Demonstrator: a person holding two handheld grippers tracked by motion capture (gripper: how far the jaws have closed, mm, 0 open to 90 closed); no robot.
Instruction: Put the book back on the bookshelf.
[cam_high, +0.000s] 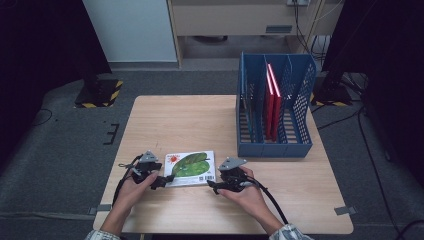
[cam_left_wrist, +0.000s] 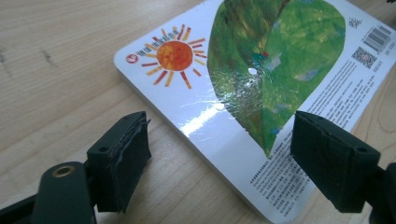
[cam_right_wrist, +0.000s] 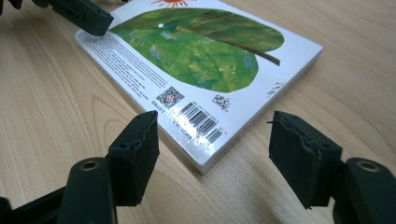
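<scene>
wooden table (cam_high: 165, 120) on grey carpet (cam_high: 60, 150)

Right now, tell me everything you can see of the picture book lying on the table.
The picture book is a thick white board book lying flat and closed on the wooden table, near its front edge. Its glossy upturned cover shows a big green leaf, an orange sun, small print, a QR code and a barcode. The corners are rounded. The left gripper and right gripper flank it with jaws open, neither clamping it.

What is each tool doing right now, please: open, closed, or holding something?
Left tool: open, holding nothing, astride the near edge of the flat white picture book with a green leaf.
Right tool: open, empty, facing the book's barcode corner.
</scene>
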